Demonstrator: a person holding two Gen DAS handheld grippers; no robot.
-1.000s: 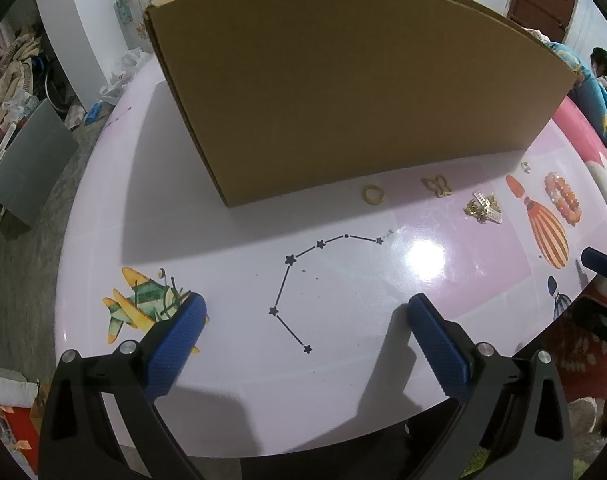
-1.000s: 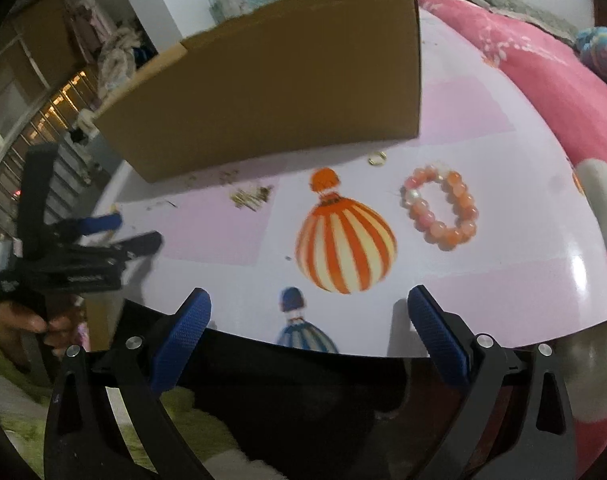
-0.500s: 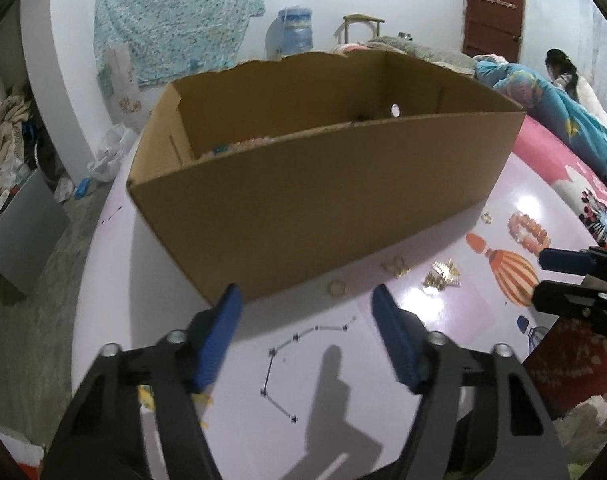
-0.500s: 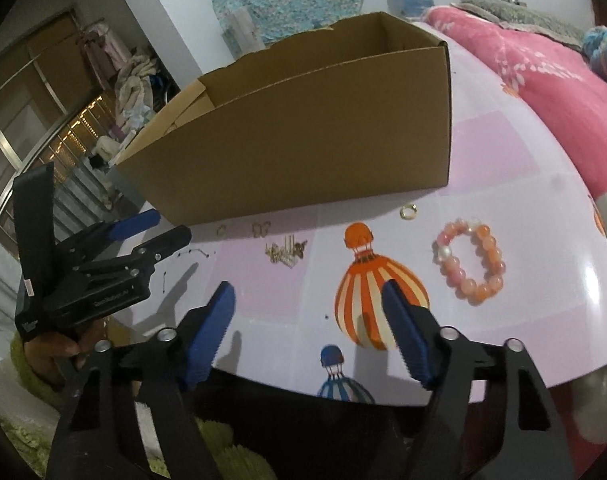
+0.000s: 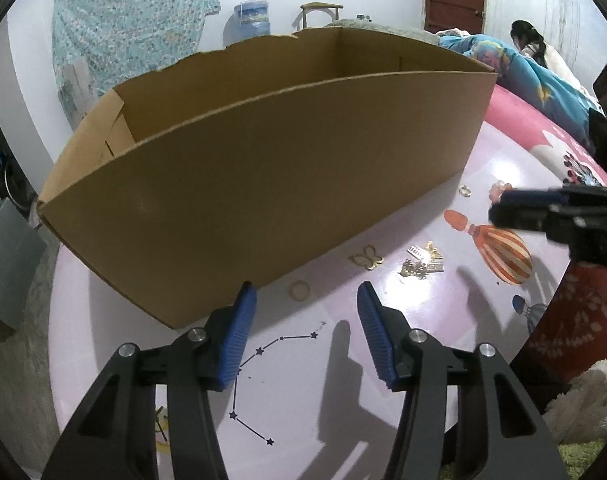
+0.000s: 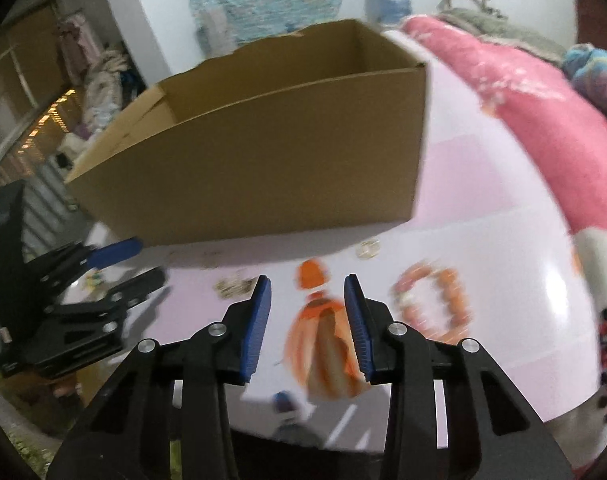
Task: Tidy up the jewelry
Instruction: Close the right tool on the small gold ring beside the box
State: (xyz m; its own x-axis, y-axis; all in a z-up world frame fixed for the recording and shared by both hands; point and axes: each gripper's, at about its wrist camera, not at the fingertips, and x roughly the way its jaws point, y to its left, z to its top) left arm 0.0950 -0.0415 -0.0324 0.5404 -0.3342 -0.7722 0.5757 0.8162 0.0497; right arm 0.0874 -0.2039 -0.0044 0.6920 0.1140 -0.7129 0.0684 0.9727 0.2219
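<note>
A brown cardboard box [image 5: 263, 184] stands open on the pink table; it also shows in the right wrist view [image 6: 263, 160]. In front of it lie a gold ring [image 5: 299, 290], a gold butterfly piece [image 5: 367, 258], a gold hair clip cluster [image 5: 421, 262], a small ring [image 5: 464, 190] and an orange bead bracelet [image 6: 433, 306]. My left gripper [image 5: 305, 334] is open and empty, just short of the gold ring. My right gripper [image 6: 305, 324] is open and empty above the balloon print, left of the bracelet.
The table [image 5: 151, 312] has printed balloons and a star pattern. A pink bed [image 6: 523, 112] lies to the right, with a person [image 5: 531, 44] on it. Clutter, a water jug [image 5: 252, 18] and a stool stand behind the box.
Both grippers rose and moved toward the box, and their jaws narrowed. The left gripper now sits near the gold ring; the right view is blurred from motion.
</note>
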